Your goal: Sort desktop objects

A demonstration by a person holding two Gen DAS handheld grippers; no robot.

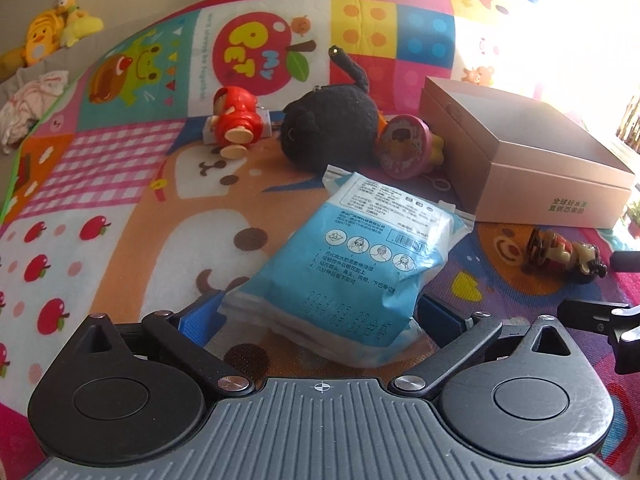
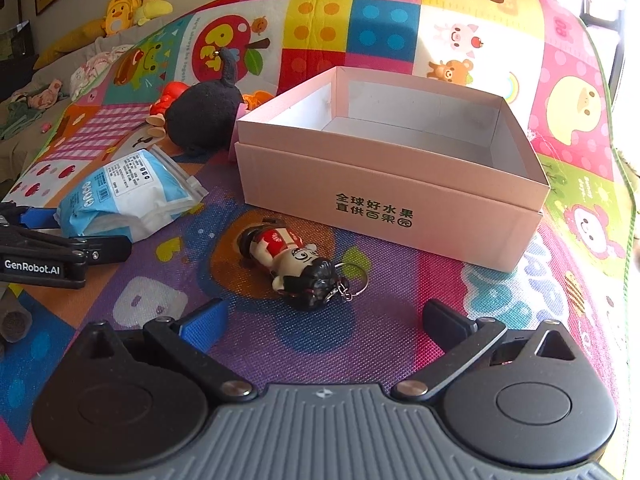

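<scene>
- The work surface is a brightly patterned play mat (image 1: 120,168), on which all task items are laid.
- The left gripper (image 1: 320,320) is seen with its fingers spread wide; the blue pads (image 1: 196,324) stand to either side of the near end of a blue-and-white sealed packet (image 1: 352,256).
- The packet is lying flat on the mat between the spread fingers. In the right wrist view a narrow gap is visible between pad and packet (image 2: 128,196), so no pinch is shown.
- The right gripper (image 2: 324,328) is likewise seen with its fingers spread apart, and nothing is held between them.
- A small doll keychain (image 2: 292,260) in a red-and-white dress is lying on its side on the mat, just beyond the right gripper's fingertips and near the front wall of the box. Its metal ring is turned toward the right.
- An open pink cardboard box (image 2: 392,196) is placed on the mat to the right of the packet. Green printed characters are carried on its front wall. The interior is visible in the right wrist view.
- A black plush toy (image 1: 332,124) is located behind the packet, to the left of the box.
- A red figurine (image 1: 236,120) is lying just left of the plush toy.
- A round pink toy (image 1: 404,146) is resting between the plush toy and the box, touching the plush.
- Yellow soft toys (image 1: 52,28) are seen well beyond the mat, at the upper left.
</scene>
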